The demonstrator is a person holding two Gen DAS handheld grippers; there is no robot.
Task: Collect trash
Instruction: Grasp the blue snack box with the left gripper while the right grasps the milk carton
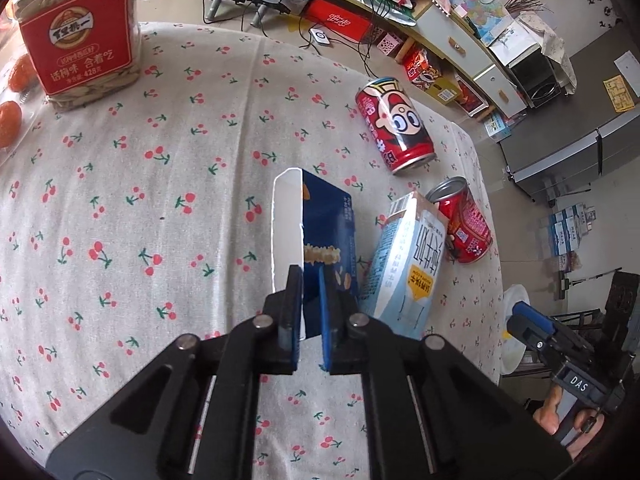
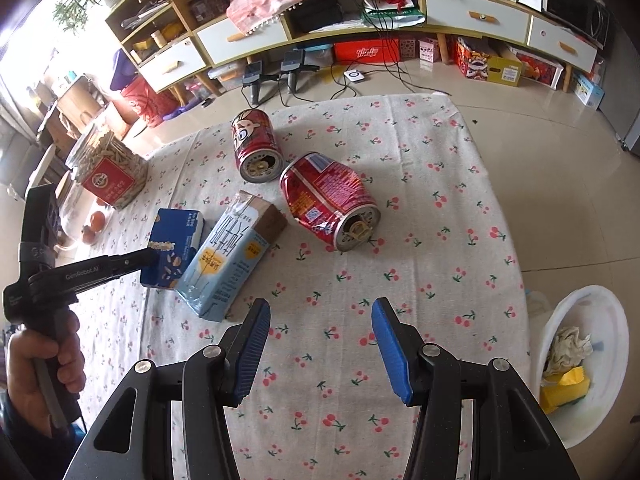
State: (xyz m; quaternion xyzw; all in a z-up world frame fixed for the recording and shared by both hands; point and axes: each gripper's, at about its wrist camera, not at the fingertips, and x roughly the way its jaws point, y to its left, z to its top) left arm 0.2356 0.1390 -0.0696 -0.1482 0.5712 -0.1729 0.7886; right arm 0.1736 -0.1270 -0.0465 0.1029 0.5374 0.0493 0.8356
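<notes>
My left gripper is shut on the near end of a dark blue carton that stands on the cherry-print tablecloth. The right wrist view shows that same gripper reaching in from the left onto the dark blue carton. Against it leans a light blue carton. Beyond lie a dented red can and a red cartoon can, both on their sides. My right gripper hangs open over bare cloth, short of the dented can, with nothing between its fingers.
A white bin holding crumpled paper and a yellow wrapper stands on the floor off the table's right edge. A jar of seeds and oranges sit at the table's far left. Cabinets and boxes line the far wall.
</notes>
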